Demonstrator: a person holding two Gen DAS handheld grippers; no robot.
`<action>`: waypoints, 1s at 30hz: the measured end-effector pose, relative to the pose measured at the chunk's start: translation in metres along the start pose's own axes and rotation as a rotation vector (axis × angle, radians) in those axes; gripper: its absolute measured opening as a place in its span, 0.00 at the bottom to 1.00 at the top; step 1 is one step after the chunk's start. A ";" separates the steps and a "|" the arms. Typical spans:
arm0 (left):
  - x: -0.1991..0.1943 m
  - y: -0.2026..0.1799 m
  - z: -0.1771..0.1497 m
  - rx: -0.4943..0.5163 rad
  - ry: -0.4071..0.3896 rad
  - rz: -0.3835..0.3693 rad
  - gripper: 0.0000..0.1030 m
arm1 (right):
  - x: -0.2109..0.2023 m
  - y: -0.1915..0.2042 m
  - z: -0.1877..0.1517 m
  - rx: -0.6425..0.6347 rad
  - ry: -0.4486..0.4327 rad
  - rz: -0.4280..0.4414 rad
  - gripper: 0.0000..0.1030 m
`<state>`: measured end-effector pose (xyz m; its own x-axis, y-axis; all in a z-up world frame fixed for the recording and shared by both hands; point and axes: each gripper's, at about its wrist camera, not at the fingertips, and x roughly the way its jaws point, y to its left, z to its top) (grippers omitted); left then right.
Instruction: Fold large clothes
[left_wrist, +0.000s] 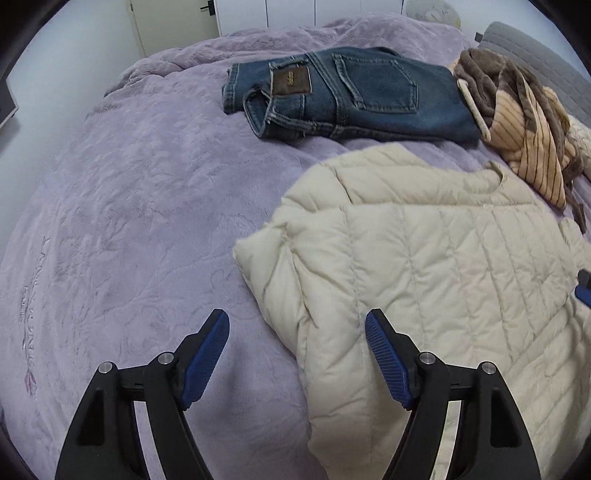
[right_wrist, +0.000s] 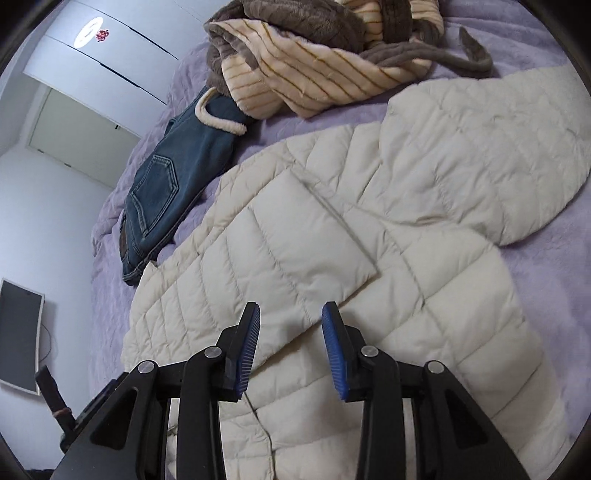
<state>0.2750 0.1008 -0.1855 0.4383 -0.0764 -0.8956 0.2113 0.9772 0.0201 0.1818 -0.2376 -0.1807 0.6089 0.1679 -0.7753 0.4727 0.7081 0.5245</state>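
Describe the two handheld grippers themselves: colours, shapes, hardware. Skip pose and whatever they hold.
Both look alike. The left gripper and right gripper each have two black plastic fingers with triangular cut-outs, jointed by round silver pins. Each fingertip carries a blue ribbed pad on its inner face. No cables, markings, hands or sleeves show on either.

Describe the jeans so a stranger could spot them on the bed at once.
Start at the bed's lilac plush blanket. Beyond the cream quilted puffer jacket lie the folded jeans, one end under the brown and striped fleece pile. They are the only dark blue denim, with a back pocket and brown waistband patch showing.
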 end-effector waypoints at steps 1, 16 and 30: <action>0.004 -0.003 -0.004 0.004 0.008 0.006 0.74 | -0.005 -0.007 0.002 -0.021 -0.007 -0.004 0.37; -0.019 -0.029 -0.010 -0.037 0.040 0.041 0.77 | -0.012 -0.040 0.015 -0.034 0.107 0.047 0.37; -0.035 -0.190 -0.023 0.041 0.123 -0.112 0.77 | -0.083 -0.186 0.053 0.205 0.079 -0.011 0.57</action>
<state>0.1990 -0.0777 -0.1683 0.3002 -0.1566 -0.9409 0.2895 0.9549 -0.0666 0.0771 -0.4191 -0.1957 0.5551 0.2197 -0.8022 0.6036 0.5571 0.5703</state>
